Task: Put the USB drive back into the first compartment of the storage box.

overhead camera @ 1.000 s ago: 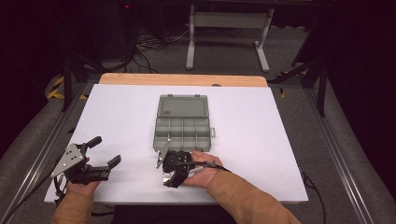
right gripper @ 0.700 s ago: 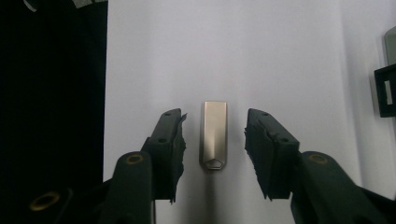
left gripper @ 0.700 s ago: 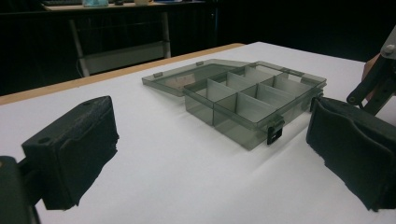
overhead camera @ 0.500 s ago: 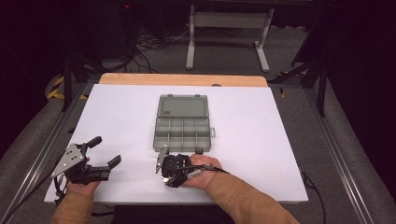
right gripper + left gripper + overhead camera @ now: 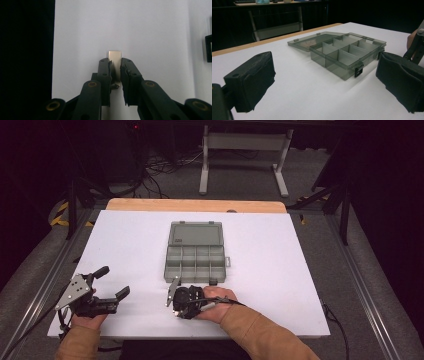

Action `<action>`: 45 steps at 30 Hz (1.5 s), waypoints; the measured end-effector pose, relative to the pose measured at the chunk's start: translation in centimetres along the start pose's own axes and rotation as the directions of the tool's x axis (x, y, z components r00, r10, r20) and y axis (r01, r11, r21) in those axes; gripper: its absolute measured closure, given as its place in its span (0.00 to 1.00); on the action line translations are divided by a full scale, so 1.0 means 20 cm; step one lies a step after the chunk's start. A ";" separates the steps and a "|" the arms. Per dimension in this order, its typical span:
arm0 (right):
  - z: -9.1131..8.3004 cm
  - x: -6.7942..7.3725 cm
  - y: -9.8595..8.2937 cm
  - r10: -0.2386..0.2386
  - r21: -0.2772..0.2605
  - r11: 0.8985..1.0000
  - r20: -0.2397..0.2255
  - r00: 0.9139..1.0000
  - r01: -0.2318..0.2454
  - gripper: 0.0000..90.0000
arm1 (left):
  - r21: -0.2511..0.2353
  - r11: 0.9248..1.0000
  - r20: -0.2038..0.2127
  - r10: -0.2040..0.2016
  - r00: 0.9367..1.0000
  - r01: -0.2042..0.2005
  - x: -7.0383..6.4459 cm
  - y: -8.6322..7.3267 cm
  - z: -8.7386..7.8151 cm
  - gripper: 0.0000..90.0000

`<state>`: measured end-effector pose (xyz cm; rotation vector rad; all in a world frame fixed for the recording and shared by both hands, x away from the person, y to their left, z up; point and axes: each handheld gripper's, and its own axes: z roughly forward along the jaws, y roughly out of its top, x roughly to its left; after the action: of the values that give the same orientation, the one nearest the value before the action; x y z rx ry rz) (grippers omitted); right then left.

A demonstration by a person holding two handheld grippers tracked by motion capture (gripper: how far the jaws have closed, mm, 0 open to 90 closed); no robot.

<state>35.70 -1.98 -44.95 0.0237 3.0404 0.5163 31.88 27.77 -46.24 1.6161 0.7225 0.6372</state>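
Right claw (image 5: 115, 65) clamped on flat, pale metal strip (image 5: 115, 57); left claw (image 5: 324, 82) wide apart.

Small flat metal plate (image 5: 115, 60), pale silver-grey, rectangular, seen w/ its squared end protruding past the jaws of the right hand-held gripper (image 5: 115, 65), which clamp it from both sides. In the high view the plate (image 5: 173, 289) sits low over the white worktop (image 5: 280, 285), just beside the near-left corner of the open grey compartment box (image 5: 196, 262).

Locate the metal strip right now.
High view: metal strip sits in the right gripper, just off the organizer box's near-left corner, above the white table.
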 end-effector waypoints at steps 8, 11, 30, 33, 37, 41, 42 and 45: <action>0.00 0.00 0.00 0.000 -0.001 1.000 0.000 1.000 0.000 0.87 | -0.003 1.000 0.000 -0.001 1.000 0.001 0.00 0.00 0.00 0.03; -0.03 -0.01 0.00 0.002 -0.018 1.000 0.000 1.000 -0.002 0.87 | -0.001 1.000 0.000 -0.002 1.000 0.002 0.00 0.00 0.00 0.03; -0.23 -0.07 0.01 0.014 -0.112 0.994 0.045 0.999 -0.009 0.87 | -0.001 1.000 0.001 -0.008 1.000 0.008 0.00 0.00 0.00 0.03; -0.25 -0.08 0.01 0.020 -0.131 0.991 0.051 0.999 -0.013 0.87 | -0.001 1.000 0.001 -0.008 1.000 0.008 0.00 0.00 0.00 0.03; -0.28 -0.10 0.02 0.019 -0.146 0.989 0.051 0.999 -0.011 0.87 | -0.001 1.000 -0.001 -0.003 1.000 0.003 0.00 0.00 0.00 0.03; -0.31 -0.12 0.02 0.018 -0.170 0.985 0.058 0.998 -0.008 0.87 | -0.003 1.000 -0.001 -0.010 1.000 0.010 0.00 0.00 0.00 0.03; -0.32 -0.13 0.02 0.019 -0.174 0.985 0.058 0.998 -0.009 0.87 | -0.003 1.000 0.000 -0.009 1.000 0.009 0.00 0.00 0.00 0.03; -0.34 -0.14 0.03 0.023 -0.186 0.983 0.064 0.998 -0.011 0.87 | -0.002 1.000 -0.001 -0.003 1.000 0.003 0.00 0.00 0.00 0.03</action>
<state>38.07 -3.70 -38.19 0.0576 2.9174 0.7814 31.93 27.78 -46.26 1.6122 0.7250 0.6362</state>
